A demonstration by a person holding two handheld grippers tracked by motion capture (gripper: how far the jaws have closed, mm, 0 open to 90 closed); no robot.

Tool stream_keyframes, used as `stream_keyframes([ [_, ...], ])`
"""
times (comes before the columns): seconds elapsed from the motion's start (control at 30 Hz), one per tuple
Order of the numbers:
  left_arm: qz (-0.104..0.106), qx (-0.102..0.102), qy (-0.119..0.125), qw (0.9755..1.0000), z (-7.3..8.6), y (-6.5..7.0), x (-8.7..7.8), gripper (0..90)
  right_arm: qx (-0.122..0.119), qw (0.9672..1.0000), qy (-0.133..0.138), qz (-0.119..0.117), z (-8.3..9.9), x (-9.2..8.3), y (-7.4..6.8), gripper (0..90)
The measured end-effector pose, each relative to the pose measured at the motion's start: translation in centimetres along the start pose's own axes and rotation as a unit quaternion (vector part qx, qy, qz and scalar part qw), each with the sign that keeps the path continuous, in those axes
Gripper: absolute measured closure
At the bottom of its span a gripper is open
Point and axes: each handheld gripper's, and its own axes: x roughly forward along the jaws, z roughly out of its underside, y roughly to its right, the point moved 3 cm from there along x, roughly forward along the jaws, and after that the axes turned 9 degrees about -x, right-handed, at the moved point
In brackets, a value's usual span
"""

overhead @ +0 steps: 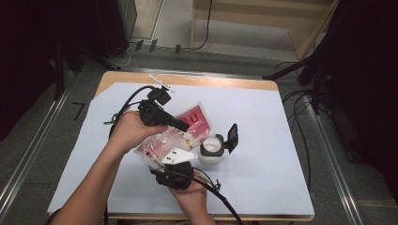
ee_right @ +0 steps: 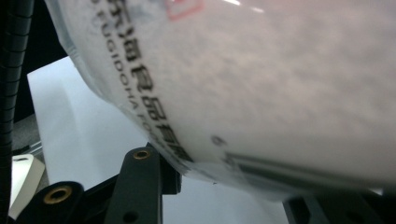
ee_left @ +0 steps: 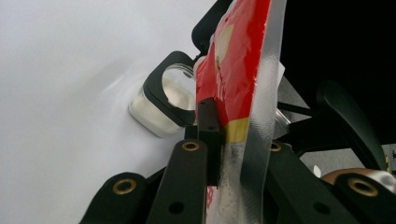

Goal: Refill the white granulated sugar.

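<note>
Left gripper (overhead: 180, 124) first: its jaws are pinched tight on the sealed top edge of the red-and-clear plastic food pouch (overhead: 195, 121), which hangs in the air over the counter (overhead: 263, 122), just left of the jar. The left gripper view shows how thin that clamped strip (ee_left: 247, 140) is; if the film slides out of the pinch, the pouch swings free. Below it, the right gripper (overhead: 174, 161) cradles the pouch's bulging clear lower body (ee_right: 261, 84), jaws part-way open around it and pressing the sides. Squeeze harder there and the bag could burst or spill wide of the opening. To the right stands the open clear plastic jar with white contents (overhead: 211, 149), its black flip lid (overhead: 232, 137) upright, close enough for the dangling pouch or a trailing black cable (overhead: 220, 197) to tip it.
</note>
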Motion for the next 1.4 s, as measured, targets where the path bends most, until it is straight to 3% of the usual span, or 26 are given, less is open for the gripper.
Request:
stream_keyframes([
  [0.17, 0.019, 0.003, 0.011, 0.9998, 0.2, -0.4, -0.7, 87.5, 0.003, 1.0, 0.003, 0.006, 0.1, -0.3, 0.4, 60.4],
  [0.27, 0.028, -0.006, 0.017, 0.9994, 0.3, -0.7, -1.0, 87.5, 0.003, 0.9999, 0.004, 0.01, 0.1, -0.4, 0.6, 60.5],
  [0.57, 0.028, 0.013, 0.034, 0.999, 0.8, -0.8, -2.2, 87.3, 0.004, 0.9996, 0.007, 0.026, 0.3, -0.8, 1.5, 59.8],
  [0.7, 0.031, 0.007, 0.036, 0.9989, 1.2, -1.0, -2.9, 87.6, -0.001, 0.9995, 0.004, 0.031, 0.3, -0.9, 1.7, 59.7],
  [1.0, 0.049, 0.003, 0.051, 0.9975, 1.8, -1.5, -4.3, 87.8, 0.026, 0.9986, -0.007, 0.046, 0.6, -1.6, 3.1, 58.6],
  [1.07, 0.054, 0.004, 0.053, 0.9971, 2.0, -1.7, -4.8, 87.8, 0.041, 0.9981, -0.009, 0.046, 0.6, -1.7, 3.6, 59.0],
  [1.23, 0.054, 0.004, 0.058, 0.9968, 2.1, -1.9, -5.3, 88.6, 0.05, 0.9981, -0.007, 0.035, 0.4, -1.8, 4.0, 59.5],
  [1.4, 0.048, 0.003, 0.067, 0.9965, 2.1, -1.9, -5.5, 89.6, 0.04, 0.9987, -0.013, 0.029, 0.0, -1.5, 3.8, 59.0],
])
